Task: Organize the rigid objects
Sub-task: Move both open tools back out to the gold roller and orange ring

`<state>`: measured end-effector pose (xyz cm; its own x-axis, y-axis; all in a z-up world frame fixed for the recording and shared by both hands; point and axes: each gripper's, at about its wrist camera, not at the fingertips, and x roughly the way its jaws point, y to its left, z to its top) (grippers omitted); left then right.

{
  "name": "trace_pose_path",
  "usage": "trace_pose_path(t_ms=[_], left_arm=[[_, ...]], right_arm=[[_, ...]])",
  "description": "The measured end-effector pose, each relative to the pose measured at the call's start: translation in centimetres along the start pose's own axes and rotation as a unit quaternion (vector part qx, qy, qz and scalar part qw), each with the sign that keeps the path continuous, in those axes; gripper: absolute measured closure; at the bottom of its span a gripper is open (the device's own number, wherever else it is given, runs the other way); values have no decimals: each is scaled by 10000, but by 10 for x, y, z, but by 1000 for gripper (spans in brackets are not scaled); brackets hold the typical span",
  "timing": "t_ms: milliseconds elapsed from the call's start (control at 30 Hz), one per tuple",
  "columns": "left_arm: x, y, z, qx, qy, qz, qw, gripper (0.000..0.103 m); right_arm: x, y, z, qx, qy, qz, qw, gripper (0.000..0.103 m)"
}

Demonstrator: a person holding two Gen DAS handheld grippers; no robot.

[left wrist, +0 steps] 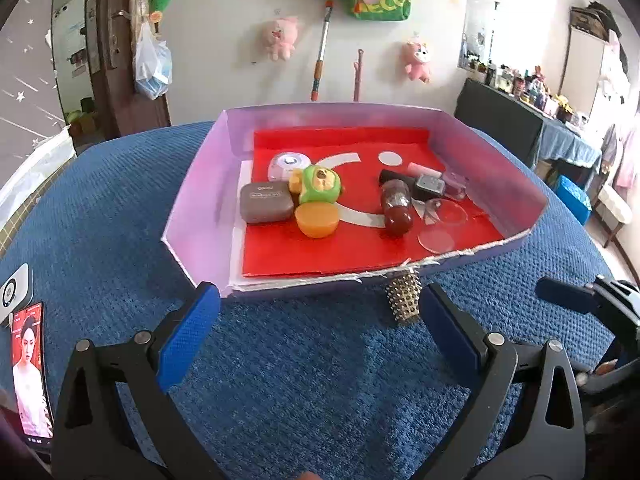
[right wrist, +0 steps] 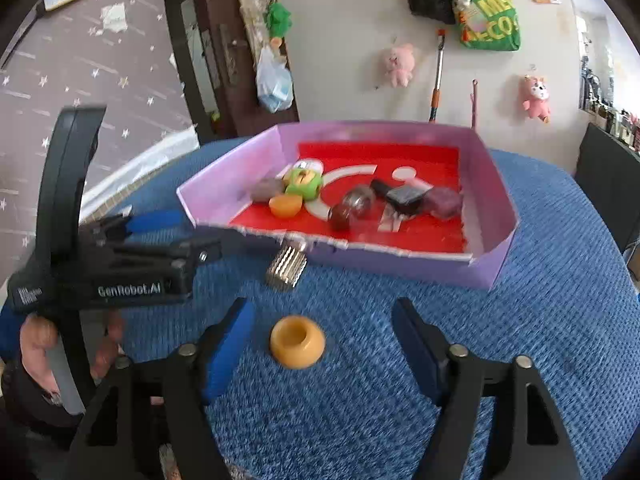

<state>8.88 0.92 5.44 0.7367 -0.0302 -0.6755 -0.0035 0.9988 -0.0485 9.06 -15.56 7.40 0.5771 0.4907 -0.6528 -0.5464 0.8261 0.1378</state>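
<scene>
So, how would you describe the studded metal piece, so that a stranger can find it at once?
Start at the purple box with the red floor, on the blue cloth. Outside its torn front wall, touching it, stands the studded metal piece. It is the only shiny ribbed thing; the orange ring lies nearer and is smooth.

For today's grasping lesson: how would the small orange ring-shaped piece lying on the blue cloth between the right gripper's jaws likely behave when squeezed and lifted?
The orange ring piece looks like smooth moulded plastic, so probably stiff and light, perhaps a little slippery. Its rounded sides may let it squirt out of flat pads. Resting flat on the textured blue cloth, it seems unlikely to roll.
</scene>
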Motion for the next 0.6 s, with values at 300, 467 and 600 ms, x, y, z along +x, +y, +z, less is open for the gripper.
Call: trace_pose_path(t_ms=[300, 467, 600], left_arm=[[12, -17, -3, 92, 161, -372, 9991, 9], [30, -19, -4, -34, 463, -605, 9971, 25], [39, -20, -5, -91, 563, -693, 9960, 29]], right_arm=[[17, 16, -14, -221, 262, 18, 9994, 50], [23, 19, -17, -229, 314, 24, 9992, 54], [27, 20, -18, -280, 330, -55, 9990, 57]])
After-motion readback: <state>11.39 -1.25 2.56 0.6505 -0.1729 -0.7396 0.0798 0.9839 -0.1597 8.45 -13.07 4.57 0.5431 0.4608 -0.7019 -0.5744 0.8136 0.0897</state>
